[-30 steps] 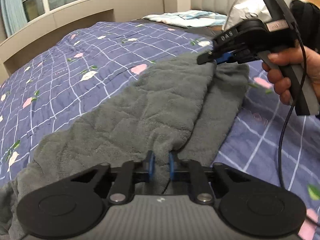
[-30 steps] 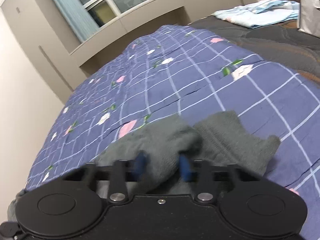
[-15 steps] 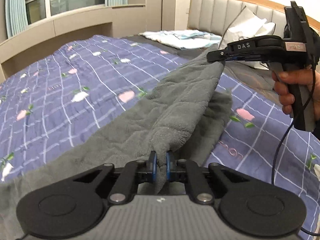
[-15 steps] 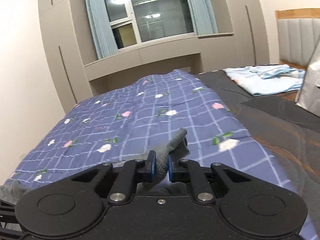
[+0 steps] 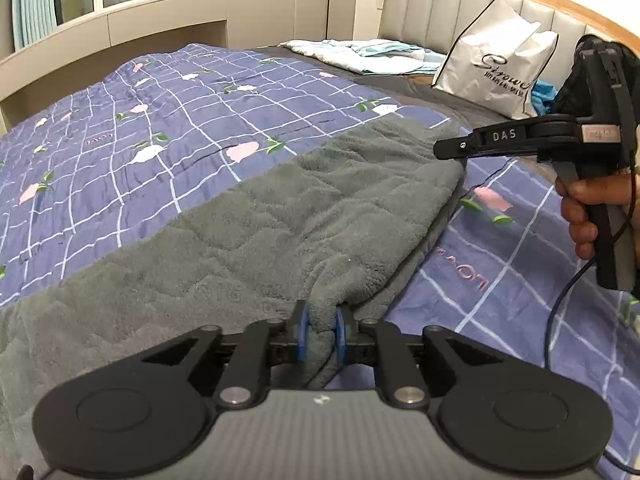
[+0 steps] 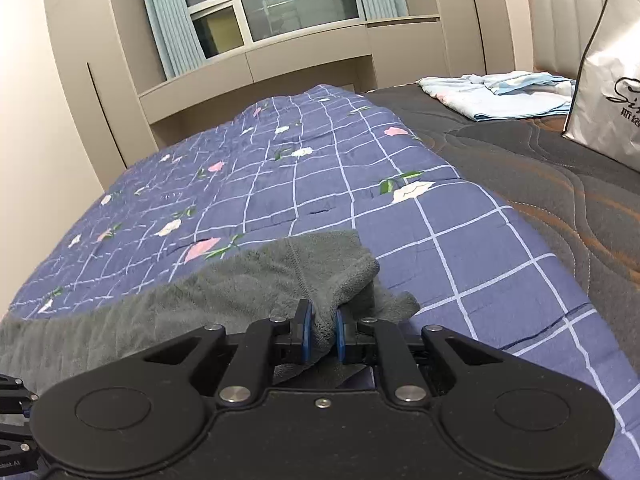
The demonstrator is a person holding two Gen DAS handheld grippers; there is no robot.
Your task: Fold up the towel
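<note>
While the grey towel lies spread across the blue checked quilt on the bed, both hand-held grippers hold it at one end. At the bottom of the left wrist view, the left hand-held gripper has a bunched fold of towel between its blue pads; its jaws are opening slightly, yet the pads press on the cloth. Farther along the same edge, the right hand-held gripper reaches in from the right, held by a hand, with its tip at the towel's far corner. From its own camera, the right hand-held gripper is nearly closed, pinching a corner of towel between its pads, and the cloth rises into them from the quilt. A second corner lies flat on the quilt just right of the pinched one. Near the headboard stand a white bag and some folded pale blue cloth, well apart from the towel.
</note>
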